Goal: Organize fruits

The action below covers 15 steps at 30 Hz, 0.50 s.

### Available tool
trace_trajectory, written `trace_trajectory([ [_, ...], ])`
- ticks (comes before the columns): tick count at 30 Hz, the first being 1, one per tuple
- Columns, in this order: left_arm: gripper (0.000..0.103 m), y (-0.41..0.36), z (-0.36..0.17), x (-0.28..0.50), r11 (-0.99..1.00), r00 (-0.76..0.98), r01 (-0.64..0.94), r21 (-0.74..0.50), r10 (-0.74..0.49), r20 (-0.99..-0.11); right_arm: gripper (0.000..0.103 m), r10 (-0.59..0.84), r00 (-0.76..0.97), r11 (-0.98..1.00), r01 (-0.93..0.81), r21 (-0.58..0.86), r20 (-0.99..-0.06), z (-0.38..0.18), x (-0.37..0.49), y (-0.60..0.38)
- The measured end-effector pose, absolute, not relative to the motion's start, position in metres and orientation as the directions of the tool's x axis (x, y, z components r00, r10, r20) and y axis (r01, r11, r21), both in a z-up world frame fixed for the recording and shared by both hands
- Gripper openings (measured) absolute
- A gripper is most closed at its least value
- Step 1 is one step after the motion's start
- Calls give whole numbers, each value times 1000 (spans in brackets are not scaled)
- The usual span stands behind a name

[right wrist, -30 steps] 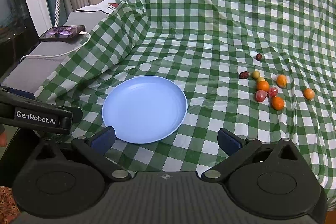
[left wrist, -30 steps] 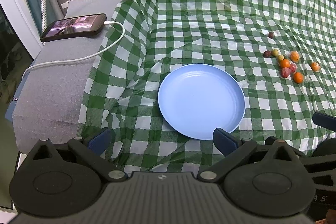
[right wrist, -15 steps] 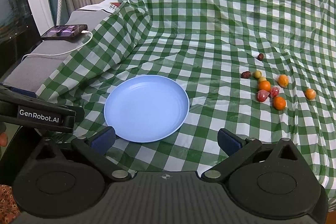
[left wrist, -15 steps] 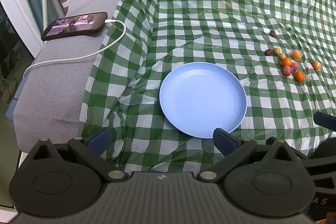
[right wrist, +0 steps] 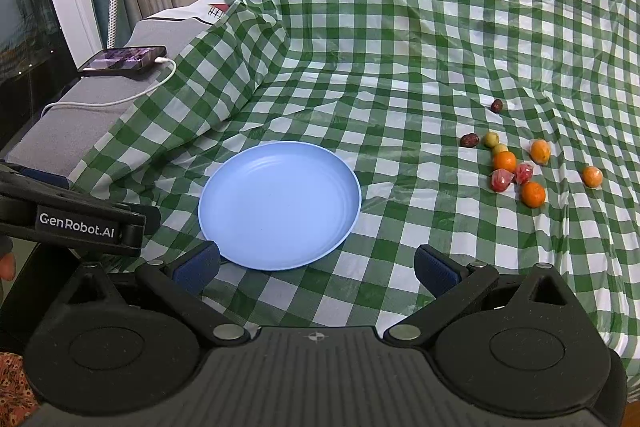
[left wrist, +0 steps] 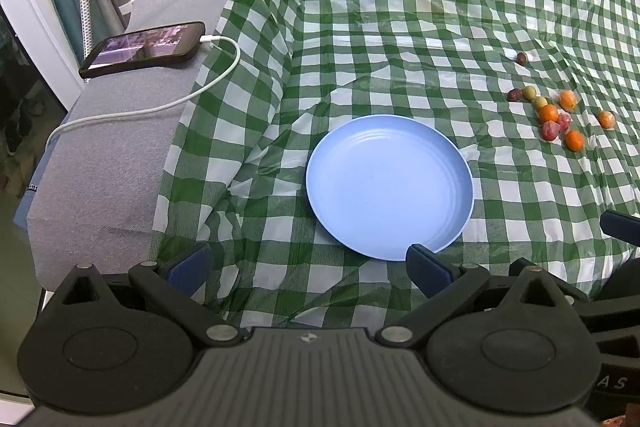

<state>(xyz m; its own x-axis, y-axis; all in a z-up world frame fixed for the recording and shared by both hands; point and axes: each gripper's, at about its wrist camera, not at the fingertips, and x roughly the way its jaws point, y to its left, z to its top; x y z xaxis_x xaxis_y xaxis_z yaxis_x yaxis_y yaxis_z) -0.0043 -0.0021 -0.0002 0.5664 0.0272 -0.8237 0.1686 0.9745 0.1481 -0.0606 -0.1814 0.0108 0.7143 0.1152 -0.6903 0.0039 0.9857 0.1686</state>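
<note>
Blue-padded fingers on our left gripper (left wrist: 307, 267) stand spread wide at the bottom of the frame, gripping nothing; our right gripper (right wrist: 316, 267) is likewise spread and holds nothing. Just beyond both sits the light blue plate (right wrist: 256, 251), bare, on the green-and-white checked cloth (right wrist: 400, 67) covering the surface. Farther off, toward the right of the frame, we see the fruits (right wrist: 516, 167) lying in a loose cluster: orange ones, red wrapped-looking ones, small yellow-green ones and dark brown ones, well apart from the plate. At the upper left, a phone (left wrist: 144, 47) with a white cable (left wrist: 168, 103) plugged in rests on a grey cushion (left wrist: 104, 163).
</note>
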Motion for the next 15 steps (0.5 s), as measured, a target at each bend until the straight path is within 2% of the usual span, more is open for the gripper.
trace_trajectory([
  [15, 103, -2, -1, -4, 974, 564, 169, 148, 27, -825, 103, 119, 710, 985, 4, 173, -695, 9, -60, -182],
])
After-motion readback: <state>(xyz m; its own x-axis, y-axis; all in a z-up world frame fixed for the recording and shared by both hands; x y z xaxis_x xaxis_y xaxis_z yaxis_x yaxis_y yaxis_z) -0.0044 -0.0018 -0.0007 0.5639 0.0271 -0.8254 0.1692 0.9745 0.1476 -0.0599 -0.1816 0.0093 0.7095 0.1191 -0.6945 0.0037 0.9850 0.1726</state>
